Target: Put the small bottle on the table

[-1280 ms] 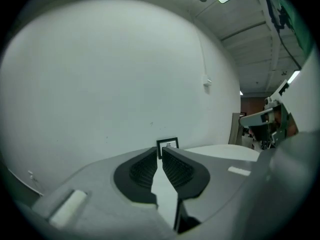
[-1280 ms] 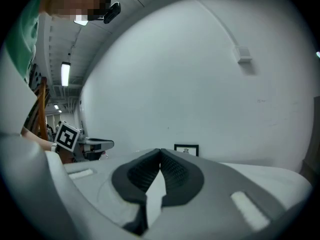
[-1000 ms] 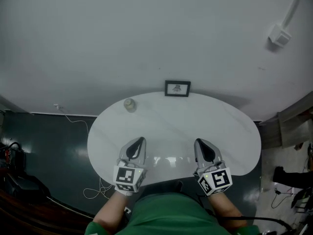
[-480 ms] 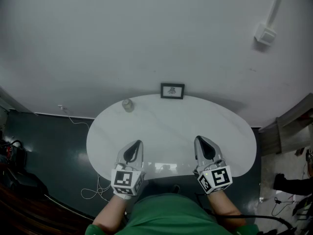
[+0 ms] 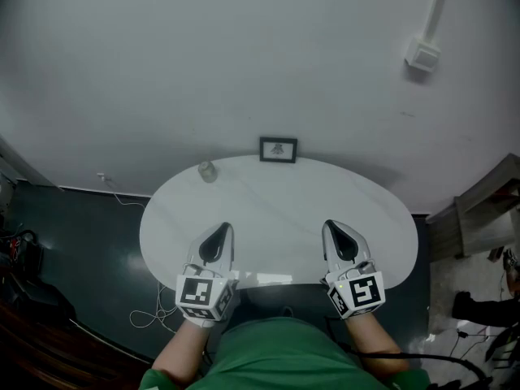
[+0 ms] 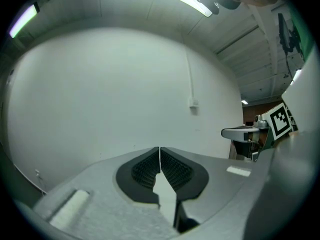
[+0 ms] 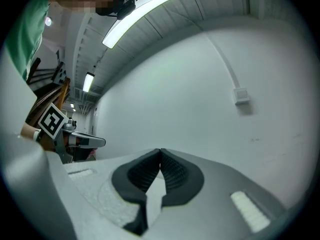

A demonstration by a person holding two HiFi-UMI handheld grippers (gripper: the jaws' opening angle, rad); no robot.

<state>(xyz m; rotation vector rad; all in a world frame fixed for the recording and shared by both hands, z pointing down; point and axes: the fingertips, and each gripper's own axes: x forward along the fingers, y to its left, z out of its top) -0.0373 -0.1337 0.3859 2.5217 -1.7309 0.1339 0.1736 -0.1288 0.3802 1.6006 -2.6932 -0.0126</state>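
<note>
A small clear bottle (image 5: 207, 171) stands upright on the white oval table (image 5: 276, 210) at its far left, close to the wall. My left gripper (image 5: 219, 232) rests over the table's near left edge, shut with nothing between its pads. My right gripper (image 5: 334, 229) sits over the near right edge, also shut and empty. Both point away from me, far short of the bottle. In the left gripper view the jaws (image 6: 160, 156) meet tip to tip, aimed up at the bare wall. The right gripper view shows its jaws (image 7: 160, 159) closed the same way. The bottle is outside both gripper views.
A small black picture frame (image 5: 278, 149) stands at the table's far edge against the white wall. A white wall box with a conduit (image 5: 422, 54) hangs upper right. Cables (image 5: 154, 319) lie on the dark floor at left. Wooden furniture (image 5: 479, 214) stands at right.
The head view has shifted: table, bottle and frame sit slightly further left and the table looks smaller. Both grippers keep their places at the near edge, still shut.
</note>
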